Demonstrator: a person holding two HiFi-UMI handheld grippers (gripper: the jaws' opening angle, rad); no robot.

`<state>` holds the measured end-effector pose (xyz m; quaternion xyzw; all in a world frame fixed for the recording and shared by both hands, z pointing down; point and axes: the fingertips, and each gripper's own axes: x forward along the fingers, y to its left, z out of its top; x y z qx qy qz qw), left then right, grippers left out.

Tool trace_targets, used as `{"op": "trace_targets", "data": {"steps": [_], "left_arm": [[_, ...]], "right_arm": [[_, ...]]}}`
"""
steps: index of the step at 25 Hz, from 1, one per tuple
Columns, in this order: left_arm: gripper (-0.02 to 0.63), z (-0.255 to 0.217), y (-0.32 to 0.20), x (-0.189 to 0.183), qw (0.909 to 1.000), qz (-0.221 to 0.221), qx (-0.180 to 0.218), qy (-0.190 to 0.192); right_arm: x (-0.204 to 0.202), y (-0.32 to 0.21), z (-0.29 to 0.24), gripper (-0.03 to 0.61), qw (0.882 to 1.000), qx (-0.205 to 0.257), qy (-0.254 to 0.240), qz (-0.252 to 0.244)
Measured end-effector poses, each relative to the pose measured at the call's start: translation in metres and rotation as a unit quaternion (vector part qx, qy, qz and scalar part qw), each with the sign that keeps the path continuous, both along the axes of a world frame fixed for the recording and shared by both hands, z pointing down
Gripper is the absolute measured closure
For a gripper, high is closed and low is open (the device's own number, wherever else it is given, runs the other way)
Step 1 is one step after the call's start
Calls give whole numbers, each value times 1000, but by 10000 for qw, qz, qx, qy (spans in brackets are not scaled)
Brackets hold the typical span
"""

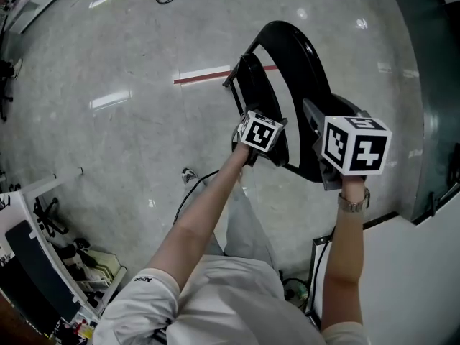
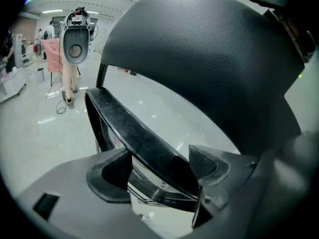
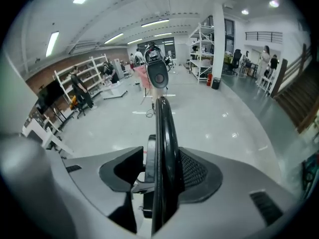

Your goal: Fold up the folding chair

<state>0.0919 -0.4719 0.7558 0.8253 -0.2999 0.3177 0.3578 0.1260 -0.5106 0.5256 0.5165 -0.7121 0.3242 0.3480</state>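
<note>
The black folding chair [image 1: 291, 49] stands on the grey floor in front of me, seen from above in the head view. My left gripper [image 1: 267, 149] is at the near edge of its seat [image 1: 253, 85]. In the left gripper view the seat's black edge bar [image 2: 144, 138] runs slantwise between the jaws, and the left gripper [image 2: 159, 166] is shut on it. My right gripper [image 1: 323, 157] is at the chair's right side. In the right gripper view the thin black rim [image 3: 164, 133] stands upright between the jaws, and the right gripper [image 3: 162, 168] is shut on it.
A black cable [image 1: 194, 185] and a red tape line [image 1: 208, 74] lie on the floor to the chair's left. A rack with clutter [image 1: 43, 264] stands at the lower left, a white panel [image 1: 424, 279] at the lower right. Far off are shelves [image 3: 84, 73] and a machine on a stand [image 3: 158, 73].
</note>
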Motion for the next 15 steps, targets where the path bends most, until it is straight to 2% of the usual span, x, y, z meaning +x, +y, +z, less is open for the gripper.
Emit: {"op": "trace_targets", "data": {"steps": [2, 3, 6, 8, 11, 13, 15], "left_arm": [[252, -4, 1, 2, 9997, 43, 72, -210], [252, -7, 2, 0, 9992, 114, 196, -340], [261, -24, 3, -7, 9971, 354, 498, -463], [261, -36, 2, -13, 9974, 414, 477, -333], [270, -57, 5, -15, 9966, 560, 549, -233], [313, -78, 5, -14, 9949, 614, 770, -219], [405, -107, -3, -21, 9908, 583, 1174, -331]], "right_arm": [[17, -3, 7, 360, 9985, 62, 545, 2], [22, -4, 10, 372, 9978, 57, 654, 9], [25, -4, 13, 393, 9997, -83, 159, 140], [25, -6, 14, 423, 9997, -86, 148, 198], [30, -6, 17, 423, 9997, -150, 70, 190], [34, -4, 17, 424, 9995, -225, -119, 198], [35, -4, 15, 426, 9994, -220, -190, 207]]}}
